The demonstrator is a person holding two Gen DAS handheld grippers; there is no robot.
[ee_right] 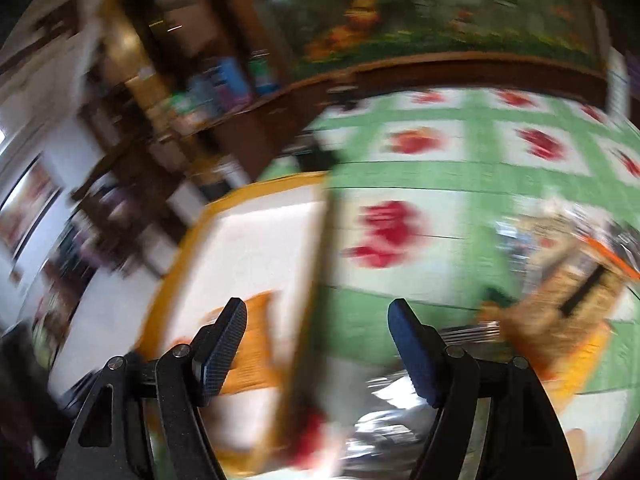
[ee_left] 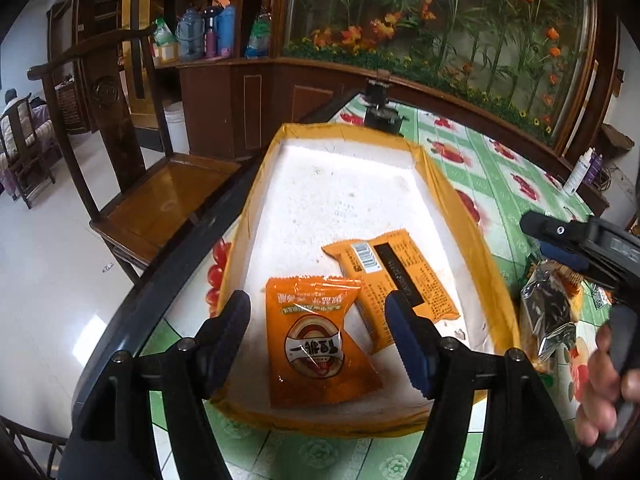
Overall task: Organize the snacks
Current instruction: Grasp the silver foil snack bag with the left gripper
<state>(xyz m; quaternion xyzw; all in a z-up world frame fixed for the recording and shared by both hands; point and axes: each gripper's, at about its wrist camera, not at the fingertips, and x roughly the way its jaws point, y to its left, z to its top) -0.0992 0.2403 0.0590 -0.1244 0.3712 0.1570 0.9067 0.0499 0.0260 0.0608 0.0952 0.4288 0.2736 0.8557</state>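
Two orange snack packets lie inside the yellow-rimmed tray (ee_left: 444, 184) on its white floor: the near packet (ee_left: 316, 344) face up with a round logo, the far packet (ee_left: 394, 276) back side up, barcode showing, its near corner tucked just under its neighbour. The left gripper (ee_left: 318, 312) hangs over the near packet with its jaws apart, pads clear of the wrapper on both sides, so the packet looks released and resting in the tray. More snacks wait in a crinkly clear bag (ee_left: 550, 312) just right of the tray on the green flowered tablecloth (ee_left: 496, 160). The right gripper (ee_right: 318, 320) is also spread and empty; its view is smeared, and it seems to sit above the tray's right wall with the bag at the near right. A hand (ee_left: 604, 396) grips its handle. To do this step well, lift the left gripper straight away without dragging the packet, then take the next snack by a sealed edge and lay it on bare tray floor farther in.
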